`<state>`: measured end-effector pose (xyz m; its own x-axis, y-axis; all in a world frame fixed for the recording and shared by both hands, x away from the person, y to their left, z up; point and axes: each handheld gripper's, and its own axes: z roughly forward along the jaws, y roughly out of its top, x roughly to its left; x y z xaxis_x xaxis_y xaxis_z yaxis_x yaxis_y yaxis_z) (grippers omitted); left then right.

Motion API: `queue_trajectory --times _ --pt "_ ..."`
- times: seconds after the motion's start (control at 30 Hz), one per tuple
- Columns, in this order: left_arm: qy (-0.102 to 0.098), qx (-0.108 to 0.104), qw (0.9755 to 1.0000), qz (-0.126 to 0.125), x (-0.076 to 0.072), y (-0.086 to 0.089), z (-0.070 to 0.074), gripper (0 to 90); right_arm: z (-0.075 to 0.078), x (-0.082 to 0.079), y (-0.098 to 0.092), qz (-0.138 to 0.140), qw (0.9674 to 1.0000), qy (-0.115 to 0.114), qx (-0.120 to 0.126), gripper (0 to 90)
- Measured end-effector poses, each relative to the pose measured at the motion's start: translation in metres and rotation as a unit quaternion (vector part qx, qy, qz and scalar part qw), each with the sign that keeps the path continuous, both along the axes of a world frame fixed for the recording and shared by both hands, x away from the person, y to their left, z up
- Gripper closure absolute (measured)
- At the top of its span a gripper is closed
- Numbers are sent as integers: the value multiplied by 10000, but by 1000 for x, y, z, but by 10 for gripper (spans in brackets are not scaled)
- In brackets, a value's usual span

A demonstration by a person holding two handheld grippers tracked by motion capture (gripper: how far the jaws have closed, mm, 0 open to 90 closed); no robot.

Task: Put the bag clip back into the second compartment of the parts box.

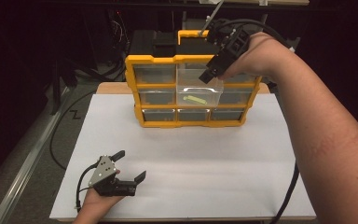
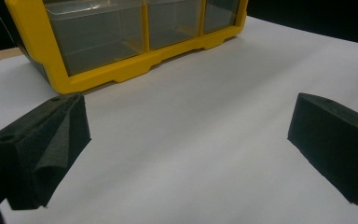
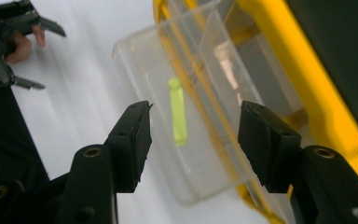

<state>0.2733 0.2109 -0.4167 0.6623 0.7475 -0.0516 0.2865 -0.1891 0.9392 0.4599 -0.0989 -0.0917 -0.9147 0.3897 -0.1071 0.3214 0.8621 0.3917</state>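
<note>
A yellow plastic organizer case with clear drawers (image 1: 193,91) stands upright near the far edge of the white surface (image 1: 205,163), about midway along it. Its clear plastic middle drawer (image 1: 200,91) is pulled partway out toward the person, and a small lime-green stick (image 1: 195,99) lies on the drawer's floor.

The high view shows the right gripper (image 1: 210,74) at the drawer's upper right rim, its tip just beside the clear wall; whether it touches cannot be told from there. The right gripper view looks down along that gripper's own jaws (image 3: 193,140): they stand partly apart with nothing pinched between them, and through the gap the lime-green stick (image 3: 177,112) and the drawer's transparent walls (image 3: 140,60) appear beneath, details the high view gives only faintly.

The left gripper (image 1: 130,165) rests near the surface's near left corner, well apart from the case. In the left gripper view its jaws (image 2: 186,149) are spread wide over bare white surface, holding nothing, with the case's bottom row of drawers (image 2: 135,28) ahead.
</note>
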Motion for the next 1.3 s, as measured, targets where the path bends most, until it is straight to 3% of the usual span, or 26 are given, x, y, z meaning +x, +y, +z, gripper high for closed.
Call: queue_trajectory --times 0.4,0.67,1.3 --pt "23 39 10000 40 1 -1 -1 4 -5 -31 -43 -183 9998 37 12 418" --pt "14 67 10000 36 1 -2 -1 4 -21 -48 -69 -335 9993 134 -58 369" --pt "0 73 10000 13 1 -2 -1 4 -50 -65 -96 -582 9980 196 -142 281"
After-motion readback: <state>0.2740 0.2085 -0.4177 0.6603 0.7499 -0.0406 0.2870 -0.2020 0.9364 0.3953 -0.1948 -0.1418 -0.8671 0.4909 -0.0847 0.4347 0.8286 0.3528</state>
